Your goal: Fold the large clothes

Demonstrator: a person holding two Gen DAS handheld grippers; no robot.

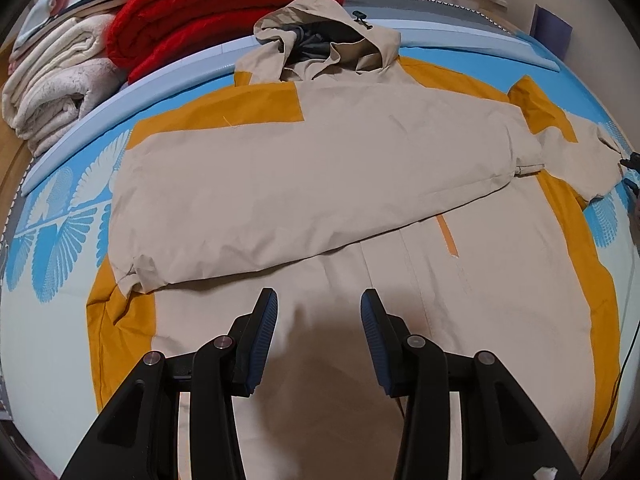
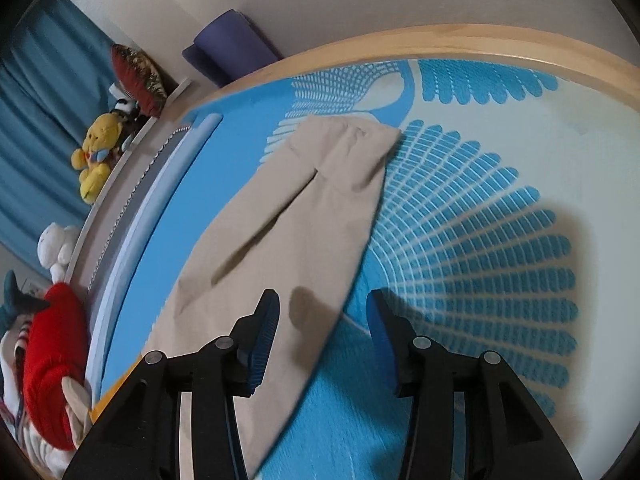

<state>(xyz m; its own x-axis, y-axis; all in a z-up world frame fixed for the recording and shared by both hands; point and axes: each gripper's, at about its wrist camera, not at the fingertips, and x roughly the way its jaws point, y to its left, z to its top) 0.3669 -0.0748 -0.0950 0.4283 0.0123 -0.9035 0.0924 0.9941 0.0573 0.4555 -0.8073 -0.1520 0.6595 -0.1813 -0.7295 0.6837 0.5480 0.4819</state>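
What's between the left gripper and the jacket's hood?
Left wrist view: the folded-over sleeve lies across the jacket body between the left gripper and hood.

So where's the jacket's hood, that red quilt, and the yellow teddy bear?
Beige jacket hood (image 1: 320,36): left wrist view, on its crumpled top.
Folded red quilted blanket (image 1: 216,12): left wrist view, middle of the folds.
Yellow plush teddy bear (image 2: 98,156): right wrist view, on its belly.

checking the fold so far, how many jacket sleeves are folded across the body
1. One sleeve lies folded across the jacket chest, below the hood. The other sleeve is stretched out flat on the bedsheet, in front of the open right gripper.
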